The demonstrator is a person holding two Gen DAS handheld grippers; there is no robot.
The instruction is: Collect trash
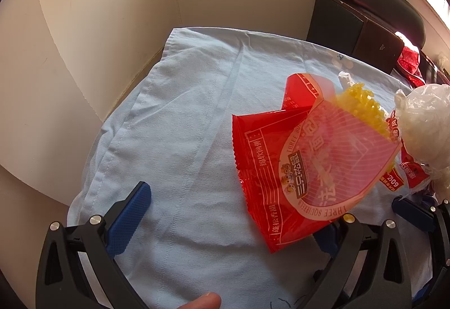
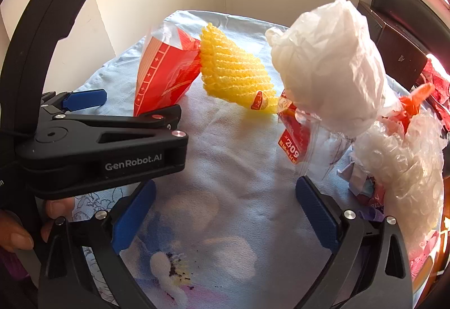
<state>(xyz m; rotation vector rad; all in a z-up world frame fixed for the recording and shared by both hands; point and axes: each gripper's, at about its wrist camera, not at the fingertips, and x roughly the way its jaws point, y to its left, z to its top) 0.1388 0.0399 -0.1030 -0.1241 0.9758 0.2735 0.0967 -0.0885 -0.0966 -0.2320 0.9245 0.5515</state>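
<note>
Left wrist view: left gripper [image 1: 225, 220] jaws wide open, red wrapper [image 1: 295, 168] lying against the right jaw on the blue cloth [image 1: 182, 112]. Right gripper [image 2: 225, 210] jaws open, empty; yellow foam net [image 2: 236, 72] and white plastic bag [image 2: 332, 64] sit beyond them.

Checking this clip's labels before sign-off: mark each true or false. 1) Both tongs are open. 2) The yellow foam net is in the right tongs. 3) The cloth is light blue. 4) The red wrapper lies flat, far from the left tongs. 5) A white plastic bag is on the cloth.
1) True: left tongs and right tongs both gape.
2) False: the foam net lies on the cloth, ungripped.
3) True.
4) False: the red wrapper stands up against the left tongs' right finger.
5) True: white bag.
</note>
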